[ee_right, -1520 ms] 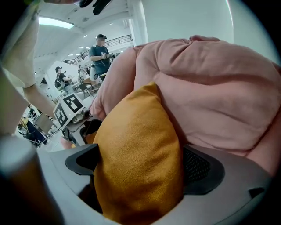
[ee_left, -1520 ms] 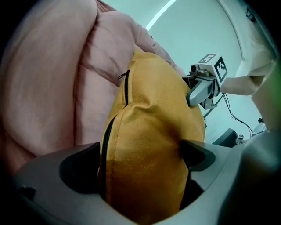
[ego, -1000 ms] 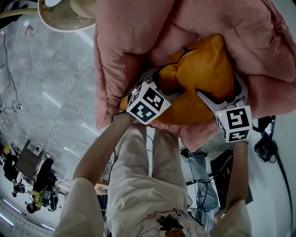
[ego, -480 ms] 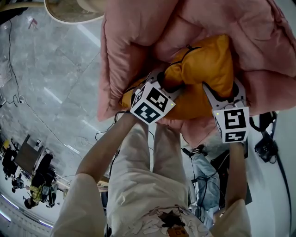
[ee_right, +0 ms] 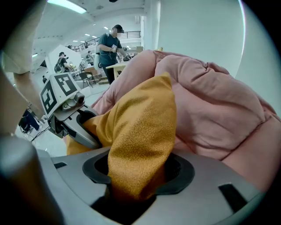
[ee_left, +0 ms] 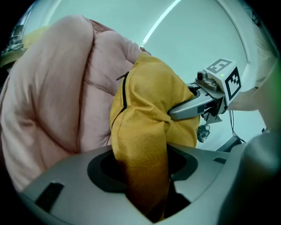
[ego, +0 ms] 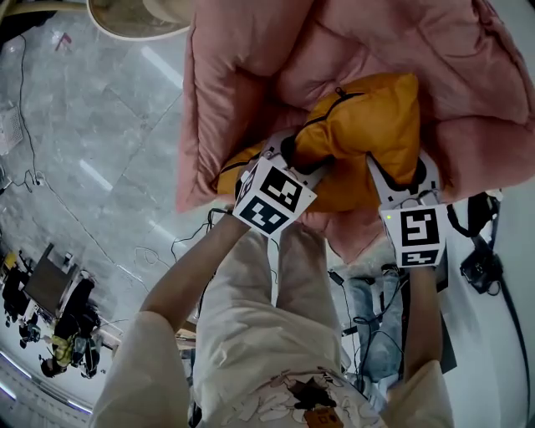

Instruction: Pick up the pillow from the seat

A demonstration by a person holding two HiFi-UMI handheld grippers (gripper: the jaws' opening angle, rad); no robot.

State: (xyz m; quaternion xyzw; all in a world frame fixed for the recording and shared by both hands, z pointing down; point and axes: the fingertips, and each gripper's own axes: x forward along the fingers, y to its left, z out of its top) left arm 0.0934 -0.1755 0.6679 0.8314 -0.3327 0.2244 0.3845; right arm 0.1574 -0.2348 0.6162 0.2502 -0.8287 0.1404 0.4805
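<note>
An orange-yellow pillow (ego: 368, 125) with a dark zip lies in the fold of a puffy pink seat cushion (ego: 251, 75). My left gripper (ego: 292, 157) pinches the pillow's left corner, and the bunched fabric (ee_left: 145, 110) fills the jaws (ee_left: 147, 176). My right gripper (ego: 403, 171) has the right corner; its jaws are closing with the pillow (ee_right: 140, 127) squeezed between them (ee_right: 131, 176). Each gripper shows in the other's view: the right gripper (ee_left: 197, 103) and the left gripper (ee_right: 74, 123) both bite into the pillow. The pink cushion (ee_left: 52, 96) (ee_right: 210, 105) rises behind it.
A round beige object (ego: 134, 17) sits at the top left on a grey tiled floor (ego: 92, 142) with thin cables. Black gear (ego: 481, 263) lies at the right. A person (ee_right: 109, 46) stands by tables far behind.
Both grippers' jaws have narrowed onto the pillow's corners, bunching its fabric. The pillow now sits slightly higher and more crumpled in the head view.
</note>
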